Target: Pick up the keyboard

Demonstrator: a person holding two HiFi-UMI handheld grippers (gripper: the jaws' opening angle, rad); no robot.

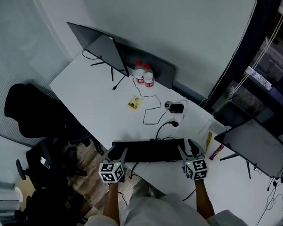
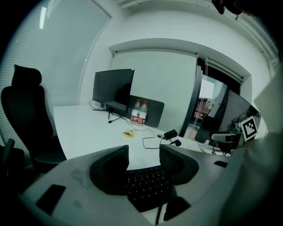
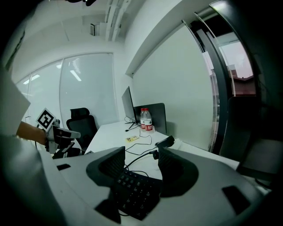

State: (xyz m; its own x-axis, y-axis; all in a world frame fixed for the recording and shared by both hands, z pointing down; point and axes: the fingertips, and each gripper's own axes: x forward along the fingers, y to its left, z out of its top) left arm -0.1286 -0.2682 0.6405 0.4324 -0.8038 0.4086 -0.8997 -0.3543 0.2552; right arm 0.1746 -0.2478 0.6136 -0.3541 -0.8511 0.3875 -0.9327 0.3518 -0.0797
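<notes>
A black keyboard (image 1: pixel 149 150) lies along the near edge of the white desk (image 1: pixel 80 86), its cable curling away toward the back. My left gripper (image 1: pixel 116 154) sits over the keyboard's left end and my right gripper (image 1: pixel 189 150) over its right end. In the left gripper view the jaws of the left gripper (image 2: pixel 144 152) stand apart with the keyboard (image 2: pixel 148 187) showing low between them. The right gripper (image 3: pixel 141 152) looks the same, with the keyboard's keys (image 3: pixel 135 194) under the gap. I see no pad pressing on it.
A monitor (image 1: pixel 101 47) stands at the back left, with two water bottles (image 1: pixel 144 74) beside it. A second monitor (image 1: pixel 257 144) stands at the right. A yellow card (image 1: pixel 135 103), a black adapter (image 1: pixel 176 108) and a thin cable lie mid-desk. A black chair (image 1: pixel 33 112) stands left.
</notes>
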